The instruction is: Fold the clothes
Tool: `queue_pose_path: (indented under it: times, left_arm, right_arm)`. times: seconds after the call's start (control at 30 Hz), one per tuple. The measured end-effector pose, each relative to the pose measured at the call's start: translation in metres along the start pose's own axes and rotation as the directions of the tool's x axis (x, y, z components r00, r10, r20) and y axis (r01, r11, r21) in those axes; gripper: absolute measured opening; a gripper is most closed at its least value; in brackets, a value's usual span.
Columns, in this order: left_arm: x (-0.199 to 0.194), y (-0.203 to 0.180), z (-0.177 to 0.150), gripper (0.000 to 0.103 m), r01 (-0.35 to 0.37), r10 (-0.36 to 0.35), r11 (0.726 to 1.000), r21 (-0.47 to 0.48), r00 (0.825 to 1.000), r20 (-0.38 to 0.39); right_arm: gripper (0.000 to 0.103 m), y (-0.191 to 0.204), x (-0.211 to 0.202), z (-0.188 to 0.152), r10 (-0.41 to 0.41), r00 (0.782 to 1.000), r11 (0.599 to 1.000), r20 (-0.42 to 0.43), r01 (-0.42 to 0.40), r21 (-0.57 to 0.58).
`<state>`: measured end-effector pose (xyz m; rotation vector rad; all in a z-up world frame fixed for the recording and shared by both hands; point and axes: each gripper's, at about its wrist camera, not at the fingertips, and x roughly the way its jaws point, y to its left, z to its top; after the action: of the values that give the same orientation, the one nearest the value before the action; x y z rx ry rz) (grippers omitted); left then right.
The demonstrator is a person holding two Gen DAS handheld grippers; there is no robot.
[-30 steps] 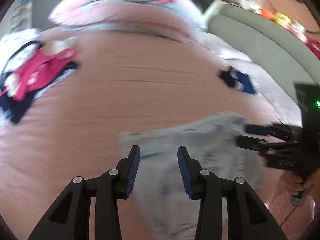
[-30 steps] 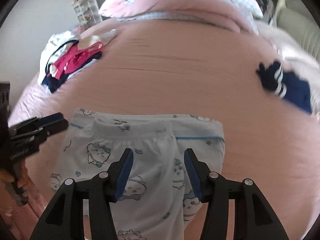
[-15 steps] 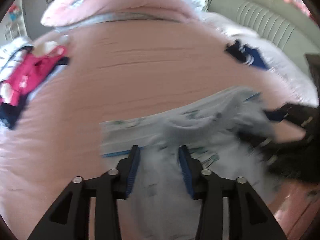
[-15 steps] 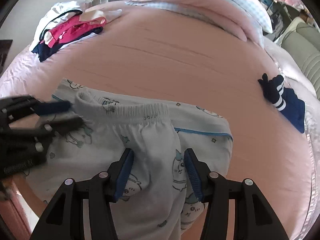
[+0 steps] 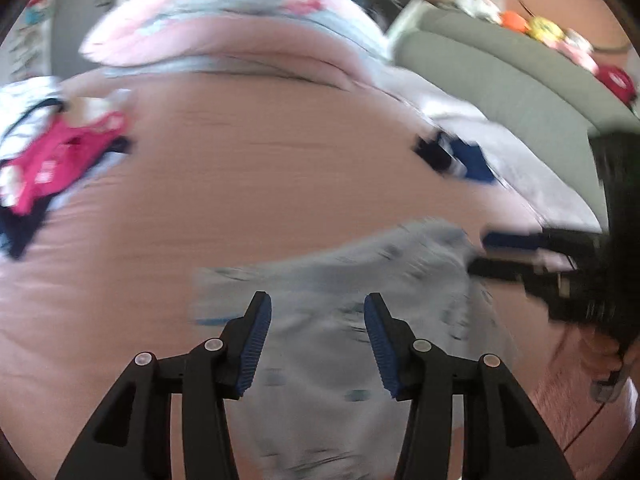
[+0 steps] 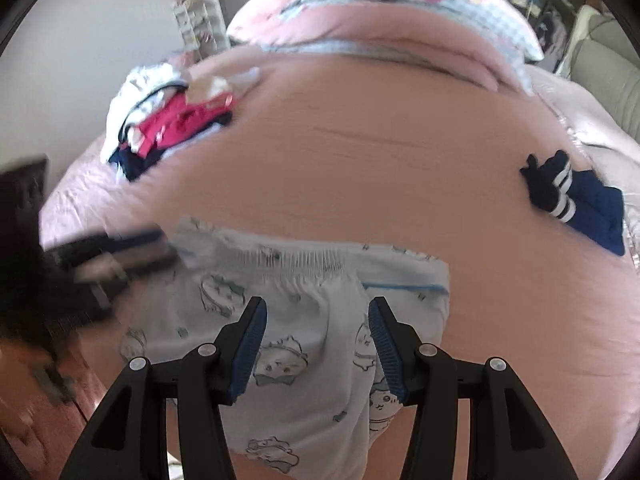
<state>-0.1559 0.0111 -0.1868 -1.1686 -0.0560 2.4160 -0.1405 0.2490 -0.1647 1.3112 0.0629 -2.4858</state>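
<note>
since a second ago the left wrist view is swinging back across the bed, and the elastic waistband (image 6: 296, 258) of the pyjama trousers (image 6: 304, 344) is sitting gathered in a ruffled ridge where it was lying flatter before. the trousers, white with a cartoon print, are lying on the pink bed sheet (image 6: 360, 168) at its near edge, their legs trailing toward the cameras and off the bottom of both views.

the left gripper (image 5: 316, 336) is hovering with its jaws parted over the blurred cloth, nothing pinched between the blue pads. the right gripper (image 6: 316, 338) is likewise standing apart over the middle of the garment, gripping nothing. each tool is showing as a dark blur at the side of the other's view.

the fabric is looking thin, soft and light, so it is likely to sag, crease and drag on the sheet rather than slide as one piece. the waistband is probably the firmest place to pinch, one gripper near each end of it, as the bunched elastic gives the pads some thickness. a grip on a single layer may be pulling the front away from the back.

a pile of clothes (image 6: 168, 120) is sitting at the far left, a navy striped garment (image 6: 576, 204) at the right.
</note>
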Motion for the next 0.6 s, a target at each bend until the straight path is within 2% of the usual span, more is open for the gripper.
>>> queue_pose_path:
  times: [0.07, 0.13, 0.2, 0.23, 0.3, 0.37, 0.43, 0.53, 0.6]
  left_arm:
    - [0.019, -0.009, -0.004, 0.045, -0.029, 0.030, 0.999, 0.027, 0.998, -0.048]
    - [0.031, -0.010, -0.005, 0.045, -0.104, 0.108, 0.993, 0.053, 0.991, -0.078]
    - [0.031, -0.008, -0.003, 0.045, -0.157, 0.161, 0.986, 0.057, 0.984, -0.075]
    - [0.029, -0.005, -0.001, 0.046, -0.199, 0.203, 0.978, 0.057, 0.977, -0.073]
    - [0.026, 0.005, 0.003, 0.046, -0.226, 0.228, 0.974, 0.035, 0.971, -0.071]
    - [0.017, 0.021, 0.004, 0.046, -0.175, 0.172, 0.983, -0.049, 0.983, -0.058]
    - [0.012, 0.024, 0.004, 0.045, -0.214, 0.212, 0.975, -0.062, 0.977, -0.032]
    - [0.002, 0.020, 0.005, 0.045, -0.175, 0.176, 0.983, -0.046, 0.984, 0.019]
    - [0.002, 0.016, 0.009, 0.046, -0.061, 0.063, 0.996, -0.058, 0.997, 0.040]
  right_arm:
    - [0.053, -0.012, 0.003, 0.002, -0.058, 0.998, 0.997, 0.003, 0.057, 0.047]
    - [0.053, -0.021, 0.017, 0.000, -0.119, 0.992, 0.992, -0.033, 0.120, 0.025]
    - [0.053, -0.024, 0.031, -0.005, -0.180, 0.980, 0.983, -0.084, 0.178, -0.031]
    - [0.052, -0.024, 0.037, -0.006, -0.182, 0.978, 0.983, -0.101, 0.178, -0.053]
    - [0.053, -0.023, 0.042, -0.006, -0.170, 0.980, 0.984, -0.108, 0.163, -0.069]
    - [0.052, -0.025, 0.051, -0.002, -0.191, 0.974, 0.981, -0.122, 0.184, -0.066]
    - [0.052, -0.029, 0.052, 0.004, -0.235, 0.965, 0.972, -0.114, 0.234, -0.025]
    - [0.053, -0.026, 0.029, 0.009, -0.150, 0.988, 0.986, -0.030, 0.152, 0.062]
    - [0.053, -0.008, 0.028, 0.012, -0.107, 0.993, 0.994, -0.040, 0.106, -0.014]
